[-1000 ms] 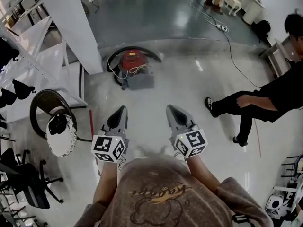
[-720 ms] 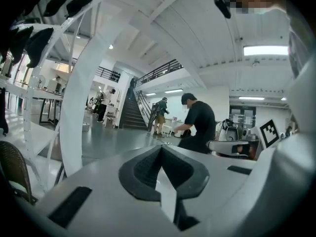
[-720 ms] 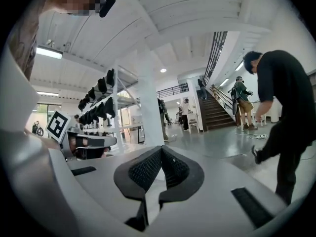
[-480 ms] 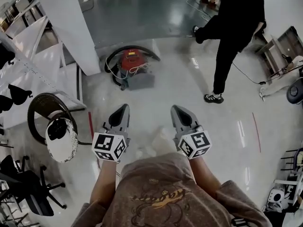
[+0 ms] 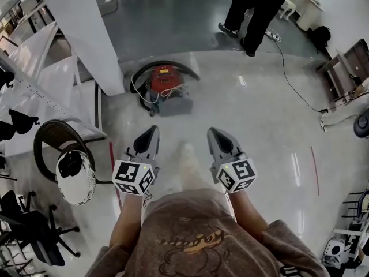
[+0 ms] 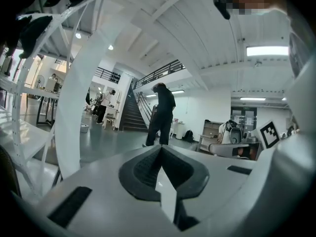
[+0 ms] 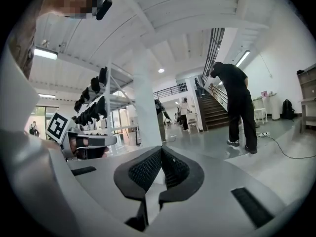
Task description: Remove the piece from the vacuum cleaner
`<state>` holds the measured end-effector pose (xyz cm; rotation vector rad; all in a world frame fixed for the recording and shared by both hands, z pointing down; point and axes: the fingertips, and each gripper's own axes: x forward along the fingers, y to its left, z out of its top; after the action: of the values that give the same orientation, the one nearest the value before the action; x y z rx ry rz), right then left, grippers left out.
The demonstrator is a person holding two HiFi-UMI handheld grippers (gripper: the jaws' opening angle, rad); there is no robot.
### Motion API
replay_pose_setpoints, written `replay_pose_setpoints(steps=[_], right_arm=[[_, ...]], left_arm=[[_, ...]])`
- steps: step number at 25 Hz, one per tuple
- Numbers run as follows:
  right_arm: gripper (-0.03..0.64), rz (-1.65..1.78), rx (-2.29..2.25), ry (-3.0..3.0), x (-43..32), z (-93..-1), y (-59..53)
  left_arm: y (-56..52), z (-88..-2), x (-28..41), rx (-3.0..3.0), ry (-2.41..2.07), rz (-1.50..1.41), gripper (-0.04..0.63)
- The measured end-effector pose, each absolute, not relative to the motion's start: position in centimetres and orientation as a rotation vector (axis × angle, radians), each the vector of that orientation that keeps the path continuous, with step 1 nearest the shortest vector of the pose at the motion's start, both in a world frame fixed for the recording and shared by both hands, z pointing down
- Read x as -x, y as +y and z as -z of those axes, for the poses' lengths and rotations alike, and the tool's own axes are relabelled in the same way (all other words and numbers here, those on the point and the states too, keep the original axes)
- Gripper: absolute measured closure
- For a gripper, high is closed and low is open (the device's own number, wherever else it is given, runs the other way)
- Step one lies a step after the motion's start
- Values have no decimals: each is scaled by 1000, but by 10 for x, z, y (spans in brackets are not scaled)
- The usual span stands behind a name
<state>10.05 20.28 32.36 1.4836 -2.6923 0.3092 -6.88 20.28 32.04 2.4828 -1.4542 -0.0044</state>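
A red vacuum cleaner (image 5: 164, 80) with a grey base stands on the floor by a white pillar (image 5: 86, 27), a black hose (image 5: 158, 66) curled round it. Both grippers are held low in front of me, well short of it. My left gripper (image 5: 151, 131) is shut with nothing between its jaws; so is my right gripper (image 5: 211, 133). In the left gripper view the left gripper (image 6: 160, 149) shows jaws closed tip to tip. The right gripper (image 7: 161, 150) looks the same in the right gripper view. The vacuum cleaner does not show in either gripper view.
A person in black (image 5: 256, 7) walks at the far side, near a cable (image 5: 288, 68) trailing over the floor. White racks (image 5: 34, 79), a round chair (image 5: 55, 140) and a helmet-like object (image 5: 74, 169) stand at my left. An office chair (image 5: 34, 232) is at the lower left.
The person in black has walked from the right side of the floor to the far end. Both grippers have stayed shut, in about the same place.
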Motion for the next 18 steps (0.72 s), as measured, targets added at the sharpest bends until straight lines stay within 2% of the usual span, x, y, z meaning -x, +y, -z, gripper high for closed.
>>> replay_pose_setpoints(steps=[18], right_arm=[[617, -389, -1328, -2749, -106, -323, 0]], left_arm=[[1, -297, 55, -2403, -1550, 12, 592]])
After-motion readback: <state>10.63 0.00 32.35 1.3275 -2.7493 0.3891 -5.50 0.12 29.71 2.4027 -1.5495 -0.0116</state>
